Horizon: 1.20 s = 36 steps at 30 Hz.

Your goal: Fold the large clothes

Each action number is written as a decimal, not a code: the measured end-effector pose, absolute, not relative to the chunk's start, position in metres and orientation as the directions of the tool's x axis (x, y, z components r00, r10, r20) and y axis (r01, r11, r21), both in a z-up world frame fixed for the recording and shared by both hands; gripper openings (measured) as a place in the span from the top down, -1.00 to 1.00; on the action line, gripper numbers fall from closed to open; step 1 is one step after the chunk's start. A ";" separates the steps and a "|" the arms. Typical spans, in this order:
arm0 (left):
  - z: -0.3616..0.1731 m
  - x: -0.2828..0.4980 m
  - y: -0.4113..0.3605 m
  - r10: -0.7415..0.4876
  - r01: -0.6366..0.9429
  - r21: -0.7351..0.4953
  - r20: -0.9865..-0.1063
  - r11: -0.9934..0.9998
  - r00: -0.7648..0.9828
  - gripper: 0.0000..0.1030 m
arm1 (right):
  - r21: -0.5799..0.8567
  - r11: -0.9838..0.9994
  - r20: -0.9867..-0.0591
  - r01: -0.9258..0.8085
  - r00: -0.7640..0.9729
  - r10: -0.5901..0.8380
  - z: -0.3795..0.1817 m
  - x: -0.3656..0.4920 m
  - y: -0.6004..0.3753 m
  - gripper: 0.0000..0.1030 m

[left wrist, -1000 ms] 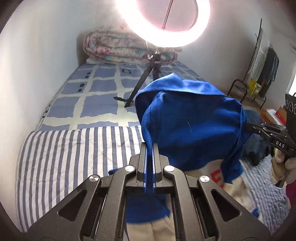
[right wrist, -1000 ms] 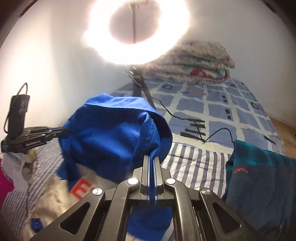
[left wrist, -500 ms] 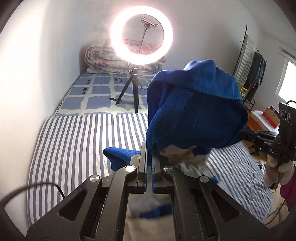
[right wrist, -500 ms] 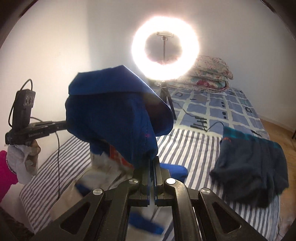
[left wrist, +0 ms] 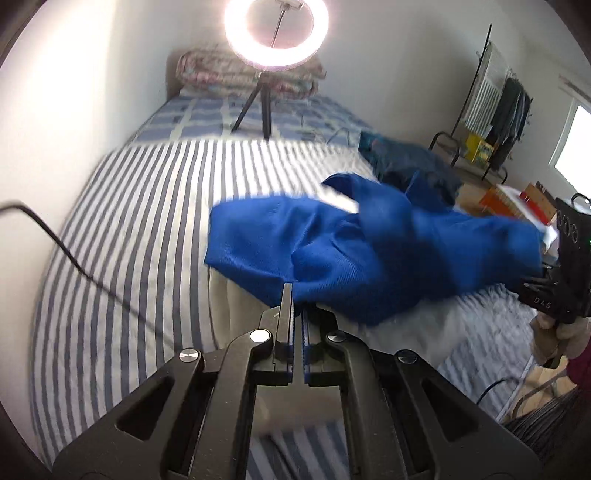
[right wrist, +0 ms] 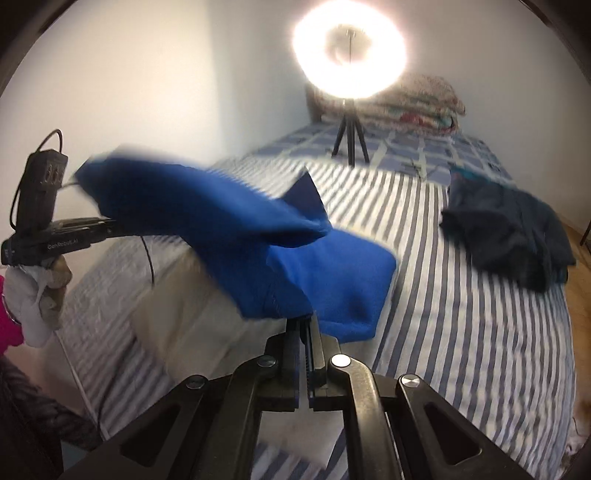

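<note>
A large blue garment (left wrist: 369, 251) with a cream lower part (left wrist: 236, 314) hangs stretched between my two grippers, low over the striped bed sheet (left wrist: 147, 206). My left gripper (left wrist: 295, 299) is shut on its blue edge. In the right wrist view the right gripper (right wrist: 304, 321) is shut on the blue cloth (right wrist: 240, 229) as well, with cream fabric (right wrist: 177, 306) trailing below. Each gripper also shows in the other view: the right gripper (left wrist: 535, 284) at the far right, the left gripper (right wrist: 107, 225) at the far left. The cloth is motion-blurred.
A lit ring light on a tripod (left wrist: 277, 33) stands on the checked blanket at the far end, before a folded quilt (left wrist: 240, 74). A dark teal garment (right wrist: 509, 232) lies on the bed's right side. A black cable (left wrist: 74, 258) crosses the sheet. A clothes rack (left wrist: 498, 103) stands by the wall.
Both grippers pulled back from the ring light toward the near end of the bed. The garment went from a raised bunch to a low spread across the striped sheet.
</note>
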State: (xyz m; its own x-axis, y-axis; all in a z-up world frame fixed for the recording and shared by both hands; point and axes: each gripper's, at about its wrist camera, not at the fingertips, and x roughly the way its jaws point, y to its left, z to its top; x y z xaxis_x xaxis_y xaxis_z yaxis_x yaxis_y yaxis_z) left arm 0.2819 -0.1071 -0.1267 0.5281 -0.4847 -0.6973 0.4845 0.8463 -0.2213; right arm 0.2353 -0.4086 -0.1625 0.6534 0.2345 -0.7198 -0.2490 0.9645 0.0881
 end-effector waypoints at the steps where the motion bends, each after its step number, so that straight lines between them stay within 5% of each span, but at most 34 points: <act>1: -0.138 0.276 -0.105 -0.476 0.471 -0.227 -0.711 0.852 0.518 1.00 | 0.083 0.966 -0.731 -0.246 0.644 0.227 -0.171 0.230 -0.407 1.00; 11: -0.175 0.240 -0.098 -0.412 0.478 -0.171 -0.786 0.861 0.462 1.00 | -0.029 0.976 -0.802 -0.217 0.588 0.107 -0.209 0.196 -0.408 0.97; 13: -0.161 0.238 -0.084 -0.442 0.456 -0.224 -0.772 0.861 0.456 0.99 | -0.050 0.979 -0.798 -0.196 0.597 0.079 -0.198 0.188 -0.414 0.56; 14: -0.156 0.241 -0.078 -0.471 0.447 -0.267 -0.760 0.854 0.447 0.93 | -0.029 0.980 -0.793 -0.195 0.601 0.096 -0.191 0.183 -0.416 0.51; 16: -0.144 0.245 -0.067 -0.526 0.428 -0.346 -0.730 0.835 0.436 0.41 | 0.060 0.980 -0.777 -0.189 0.608 0.165 -0.175 0.177 -0.427 0.42; 17: -0.137 0.250 -0.062 -0.545 0.408 -0.381 -0.711 0.830 0.445 -0.10 | 0.101 0.978 -0.763 -0.183 0.616 0.194 -0.170 0.175 -0.430 0.38; 18: -0.131 0.257 -0.057 -0.569 0.389 -0.422 -0.686 0.819 0.453 -0.27 | 0.139 0.974 -0.748 -0.177 0.626 0.221 -0.165 0.175 -0.435 0.22; 19: -0.128 0.263 -0.051 -0.585 0.369 -0.455 -0.671 0.810 0.456 -0.27 | 0.191 0.968 -0.732 -0.164 0.634 0.252 -0.161 0.177 -0.440 -0.02; 21: -0.129 0.284 -0.043 -0.626 0.304 -0.549 -0.647 0.779 0.436 -0.27 | 0.273 0.951 -0.712 -0.145 0.635 0.301 -0.161 0.183 -0.446 -0.19; 30: -0.185 0.357 -0.015 -0.691 -0.027 -0.753 -0.617 0.658 0.377 -0.28 | 0.506 0.861 -0.730 0.051 0.558 0.395 -0.215 0.237 -0.463 -0.18; 34: -0.207 0.370 -0.020 -0.741 -0.078 -0.797 -0.589 0.599 0.322 -0.27 | 0.578 0.810 -0.706 0.096 0.556 0.438 -0.230 0.251 -0.469 0.03; 35: -0.208 0.371 -0.025 -0.746 -0.068 -0.799 -0.586 0.598 0.317 -0.10 | 0.592 0.800 -0.698 0.095 0.556 0.451 -0.231 0.252 -0.469 0.09; 36: -0.207 0.372 -0.030 -0.741 -0.055 -0.790 -0.594 0.610 0.313 0.28 | 0.608 0.788 -0.692 0.095 0.551 0.467 -0.232 0.255 -0.468 0.21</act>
